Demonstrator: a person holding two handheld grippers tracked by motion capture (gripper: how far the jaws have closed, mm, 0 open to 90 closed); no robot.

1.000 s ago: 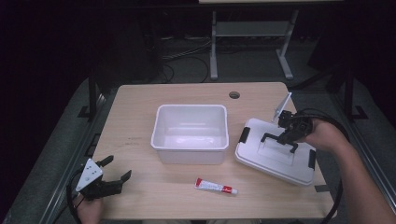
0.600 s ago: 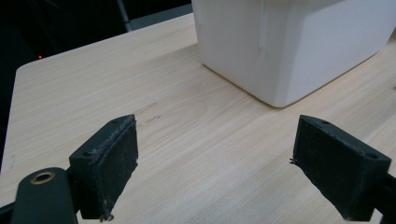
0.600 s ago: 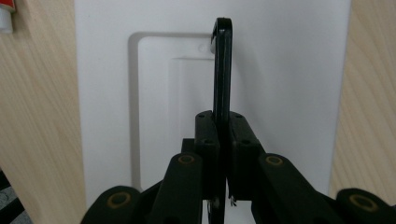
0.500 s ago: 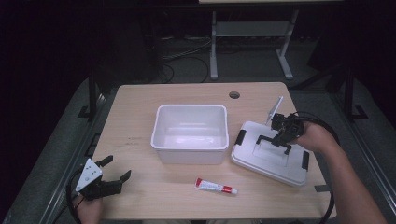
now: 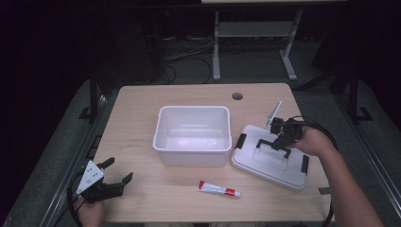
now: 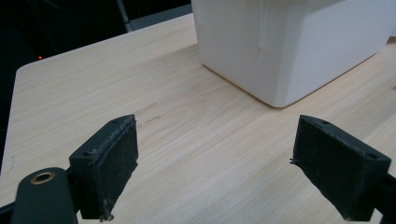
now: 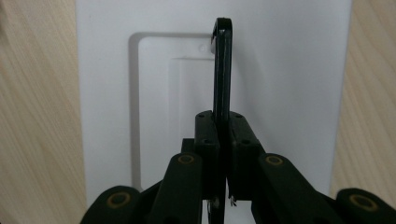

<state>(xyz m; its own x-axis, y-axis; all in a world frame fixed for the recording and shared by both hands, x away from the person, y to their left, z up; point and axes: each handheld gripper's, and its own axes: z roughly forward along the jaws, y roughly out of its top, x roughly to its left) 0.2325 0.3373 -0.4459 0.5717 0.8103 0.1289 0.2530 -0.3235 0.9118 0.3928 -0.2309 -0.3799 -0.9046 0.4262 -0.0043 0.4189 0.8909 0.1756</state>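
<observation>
The right gripper (image 5: 280, 142) has its fingers clamped on the thin black handle (image 7: 222, 70) of the white lid (image 5: 272, 158), which lies on the tabletop (image 5: 142, 118) at the bin's (image 5: 193, 135) three o'clock. With so narrow a hold, the lid could swing or slip if lifted. The left gripper (image 5: 111, 182) idles, fingers apart.

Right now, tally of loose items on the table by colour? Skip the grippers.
White: 2, the open bin and the lid with its black handle and clips
White and red: 1, the tube
Total: 3
</observation>
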